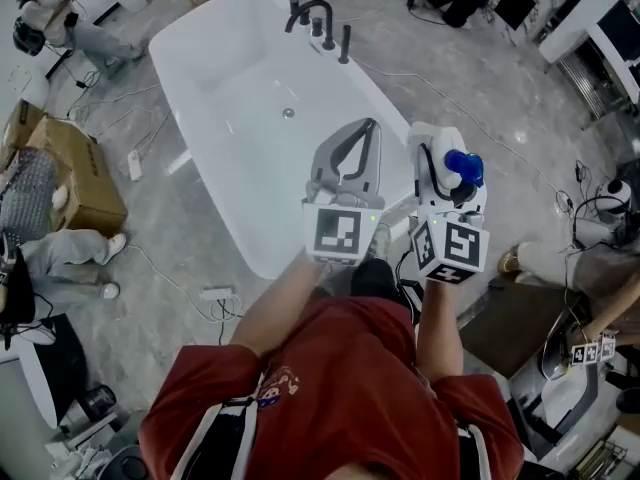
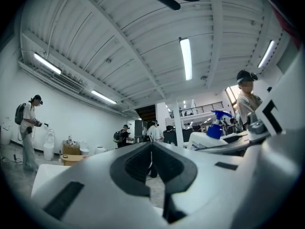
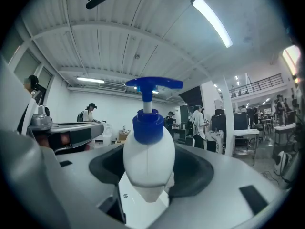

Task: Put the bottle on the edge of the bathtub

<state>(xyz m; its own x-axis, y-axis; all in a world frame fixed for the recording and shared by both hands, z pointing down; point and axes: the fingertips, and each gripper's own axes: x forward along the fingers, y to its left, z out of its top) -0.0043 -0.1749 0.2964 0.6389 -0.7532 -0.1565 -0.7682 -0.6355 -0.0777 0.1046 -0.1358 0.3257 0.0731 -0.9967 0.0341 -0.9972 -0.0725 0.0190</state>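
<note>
Head view: the right gripper (image 1: pixel 445 158) is clamped on an upright white plastic bottle with a blue pump top (image 1: pixel 452 168), held in the air just off the near right edge of the white freestanding bathtub (image 1: pixel 250 88), not resting on it. The left gripper (image 1: pixel 372 125), jaws together and empty, overlaps the tub's near end.

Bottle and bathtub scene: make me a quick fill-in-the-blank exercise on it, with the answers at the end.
1. The bottle, clamped in the right gripper, has a ____ pump head.
2. The left gripper has ____ between its jaws.
3. The bathtub is ____, with a black faucet at its far end.

Missing words: blue; nothing; white.
</note>
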